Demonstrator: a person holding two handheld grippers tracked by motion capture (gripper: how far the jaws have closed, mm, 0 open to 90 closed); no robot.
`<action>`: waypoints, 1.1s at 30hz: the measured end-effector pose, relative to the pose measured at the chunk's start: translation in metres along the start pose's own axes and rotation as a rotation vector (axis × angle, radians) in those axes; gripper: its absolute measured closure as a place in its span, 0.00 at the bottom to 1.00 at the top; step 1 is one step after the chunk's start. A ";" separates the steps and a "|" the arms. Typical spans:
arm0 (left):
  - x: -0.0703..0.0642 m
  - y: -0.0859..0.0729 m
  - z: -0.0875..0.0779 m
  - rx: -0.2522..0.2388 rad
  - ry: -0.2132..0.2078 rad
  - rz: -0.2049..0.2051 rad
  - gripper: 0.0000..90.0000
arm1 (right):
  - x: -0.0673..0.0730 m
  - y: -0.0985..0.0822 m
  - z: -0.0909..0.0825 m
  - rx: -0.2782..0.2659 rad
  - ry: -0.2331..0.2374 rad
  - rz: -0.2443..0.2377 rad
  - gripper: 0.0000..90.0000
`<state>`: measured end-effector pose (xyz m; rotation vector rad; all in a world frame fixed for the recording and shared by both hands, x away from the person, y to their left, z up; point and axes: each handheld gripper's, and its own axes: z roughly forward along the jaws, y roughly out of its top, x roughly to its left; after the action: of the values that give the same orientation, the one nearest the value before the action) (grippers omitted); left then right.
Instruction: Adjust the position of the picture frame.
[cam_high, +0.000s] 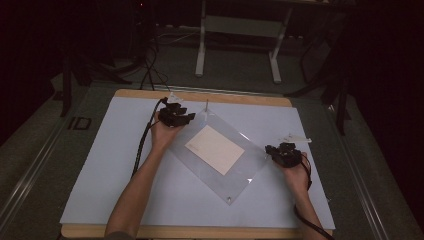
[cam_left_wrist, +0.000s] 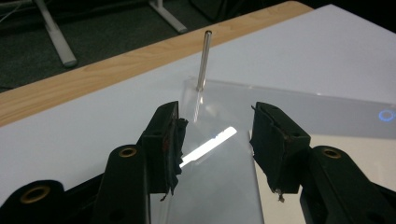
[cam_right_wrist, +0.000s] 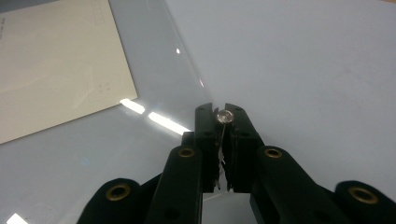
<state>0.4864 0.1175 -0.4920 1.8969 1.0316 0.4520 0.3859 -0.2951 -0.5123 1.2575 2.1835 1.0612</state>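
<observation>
A clear plastic plate lies cornerwise on the white sheet with a cream card under its middle. An upright metal pin stands at its far corner, and another pin at its near corner. My left gripper hovers open just short of the far pin, its fingers spread over the plate's corner. At the plate's right corner my right gripper is shut on a small round-headed metal pin, beside the plate's edge and the card.
The sheet covers a wooden table whose bare far edge runs just beyond the far pin. A white desk frame stands on the dark floor behind. Black cables trail from both grippers along the forearms.
</observation>
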 end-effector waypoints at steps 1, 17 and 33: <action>0.000 0.000 0.003 0.007 0.003 -0.002 0.57 | 0.000 0.000 0.000 0.001 0.000 0.002 0.94; -0.001 0.017 0.040 0.054 0.012 0.002 0.60 | 0.000 0.000 0.000 -0.005 0.002 0.011 0.94; -0.004 0.034 0.078 0.071 -0.009 -0.030 0.61 | -0.001 0.001 0.002 -0.012 0.007 0.013 0.94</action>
<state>0.5516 0.0641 -0.5037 1.9420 1.0811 0.3941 0.3883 -0.2950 -0.5131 1.2667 2.1738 1.0835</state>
